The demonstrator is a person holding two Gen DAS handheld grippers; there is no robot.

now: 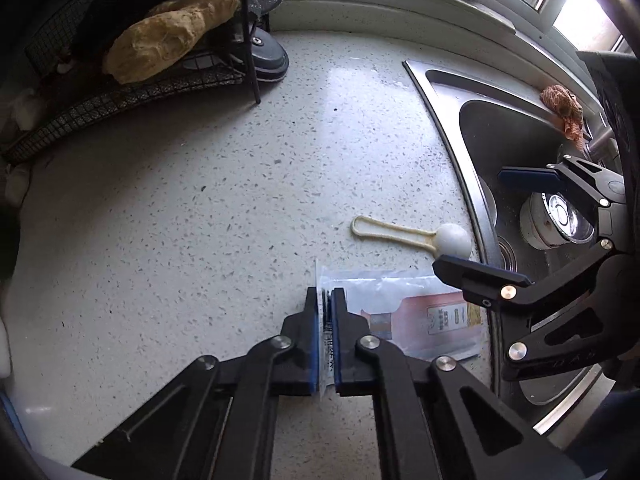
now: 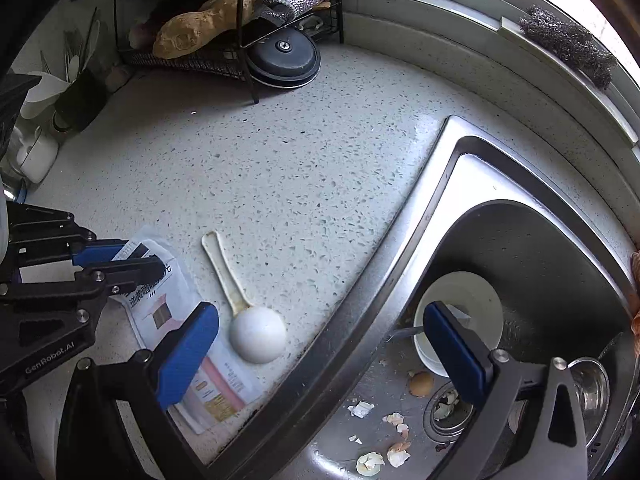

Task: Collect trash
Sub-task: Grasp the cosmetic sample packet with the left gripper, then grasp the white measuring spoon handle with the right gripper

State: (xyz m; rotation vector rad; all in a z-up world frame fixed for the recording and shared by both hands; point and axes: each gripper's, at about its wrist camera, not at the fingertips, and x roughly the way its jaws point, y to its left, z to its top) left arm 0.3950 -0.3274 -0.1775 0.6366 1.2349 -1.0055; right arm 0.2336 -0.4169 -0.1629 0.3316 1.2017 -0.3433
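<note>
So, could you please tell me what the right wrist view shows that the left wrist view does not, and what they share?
Only the right wrist view shows the eggshell pieces on the sink floor beside the drain strainer, and the right gripper open above the sink rim.

Only the left wrist view shows the orange cloth at the sink's far edge, and the left gripper shut on the plastic packet edge.

Both show the packet, the white spoon, the white bowl in the sink, and the wire rack.
</note>
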